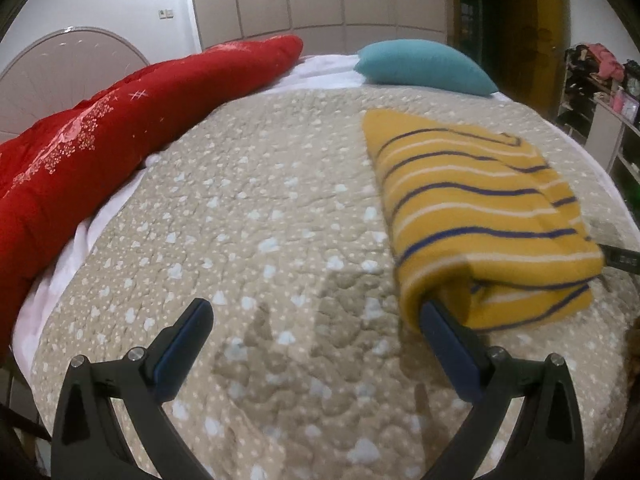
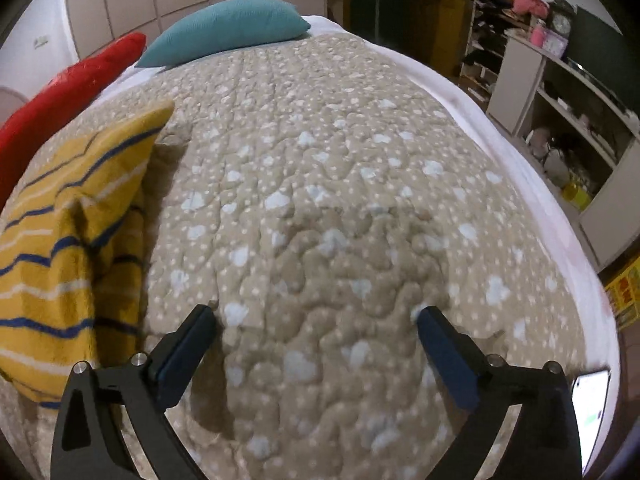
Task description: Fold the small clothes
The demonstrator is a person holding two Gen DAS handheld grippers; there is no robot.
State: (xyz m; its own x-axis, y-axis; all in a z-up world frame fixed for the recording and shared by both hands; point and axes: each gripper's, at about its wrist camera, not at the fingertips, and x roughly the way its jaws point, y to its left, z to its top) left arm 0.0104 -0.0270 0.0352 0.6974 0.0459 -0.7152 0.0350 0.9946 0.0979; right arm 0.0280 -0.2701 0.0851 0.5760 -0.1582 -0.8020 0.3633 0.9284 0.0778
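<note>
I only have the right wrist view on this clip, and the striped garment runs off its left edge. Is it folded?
Observer: Yes. The left wrist view shows the yellow striped garment doubled over, its rolled fold edge nearest the camera.
Operator: Is the left gripper gripping it?
Observer: No. The left gripper is open, one finger beside that fold.
Operator: Anything else near it?
Observer: A dark tip shows at the garment's far side.
</note>
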